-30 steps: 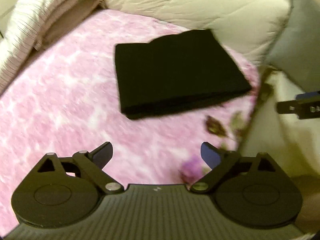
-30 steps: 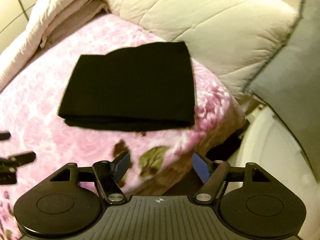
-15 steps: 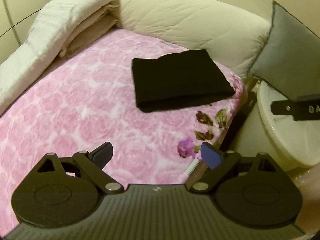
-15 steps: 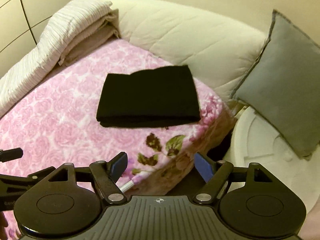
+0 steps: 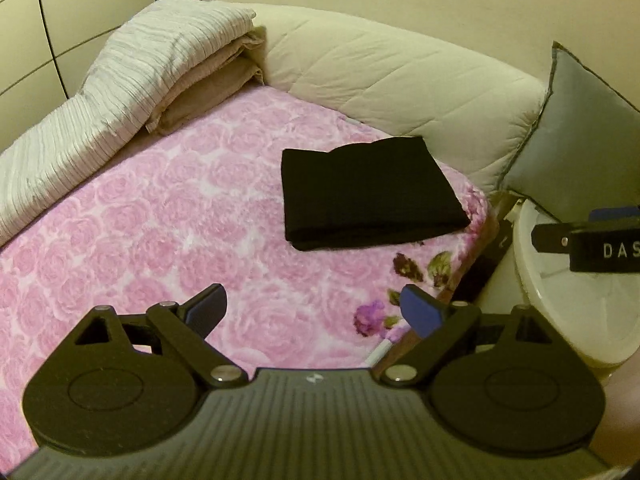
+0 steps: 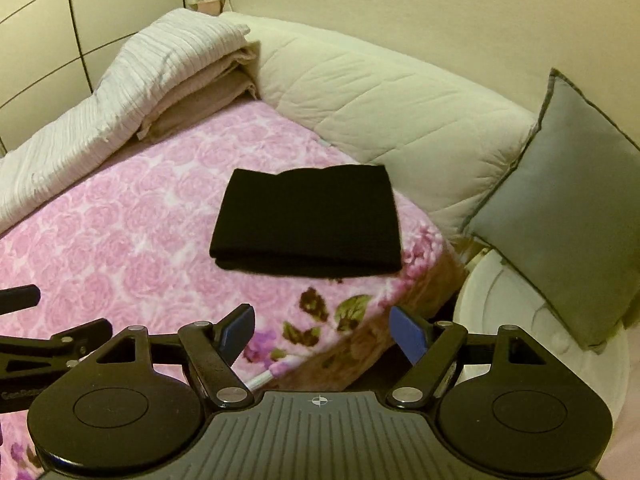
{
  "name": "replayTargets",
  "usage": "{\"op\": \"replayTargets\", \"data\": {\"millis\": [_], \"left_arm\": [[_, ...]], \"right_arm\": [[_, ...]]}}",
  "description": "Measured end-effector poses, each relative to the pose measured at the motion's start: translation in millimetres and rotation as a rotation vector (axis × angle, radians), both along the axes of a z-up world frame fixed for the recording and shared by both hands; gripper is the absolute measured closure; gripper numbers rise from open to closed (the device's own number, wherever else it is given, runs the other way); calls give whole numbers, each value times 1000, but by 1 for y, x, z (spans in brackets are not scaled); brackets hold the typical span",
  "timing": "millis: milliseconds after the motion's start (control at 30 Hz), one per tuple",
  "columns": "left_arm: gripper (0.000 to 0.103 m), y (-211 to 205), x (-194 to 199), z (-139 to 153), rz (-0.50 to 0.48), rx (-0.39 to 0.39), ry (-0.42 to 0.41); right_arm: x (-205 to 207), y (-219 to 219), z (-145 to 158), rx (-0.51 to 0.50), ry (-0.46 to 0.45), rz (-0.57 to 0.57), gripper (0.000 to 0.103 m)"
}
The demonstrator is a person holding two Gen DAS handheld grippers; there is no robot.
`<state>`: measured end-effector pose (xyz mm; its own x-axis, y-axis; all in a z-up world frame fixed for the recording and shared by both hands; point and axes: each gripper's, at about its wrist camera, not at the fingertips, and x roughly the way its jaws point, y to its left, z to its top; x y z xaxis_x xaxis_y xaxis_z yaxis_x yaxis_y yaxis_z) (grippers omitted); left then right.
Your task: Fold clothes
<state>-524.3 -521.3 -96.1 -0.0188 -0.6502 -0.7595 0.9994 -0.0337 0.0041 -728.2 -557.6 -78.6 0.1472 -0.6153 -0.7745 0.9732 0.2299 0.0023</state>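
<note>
On the pink blanket (image 5: 160,216), a black garment (image 5: 368,196) lies folded flat, apparently finished. Left gripper (image 5: 316,308) and right gripper (image 6: 320,328) hover near the garment, jaws apart, empty.

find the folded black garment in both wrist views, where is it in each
Left wrist: the folded black garment lies right of centre on the pink floral blanket, near its right edge.
Right wrist: the same garment sits at mid-frame, just beyond the open right tool.
Shared landmark: the grey cushion, to the garment's right in both.
</note>
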Motion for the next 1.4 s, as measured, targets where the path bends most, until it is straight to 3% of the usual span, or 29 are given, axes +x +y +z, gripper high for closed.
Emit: {"op": "replayTargets", "data": {"millis": [567, 1400], "left_arm": [[12, -3, -29, -8, -25, 49, -5], [12, -8, -19, -8, -5, 64, -1]], "right_arm": [[-26, 11, -2, 36, -25, -67, 25], [-4, 6, -2, 47, -8, -27, 25]]}}
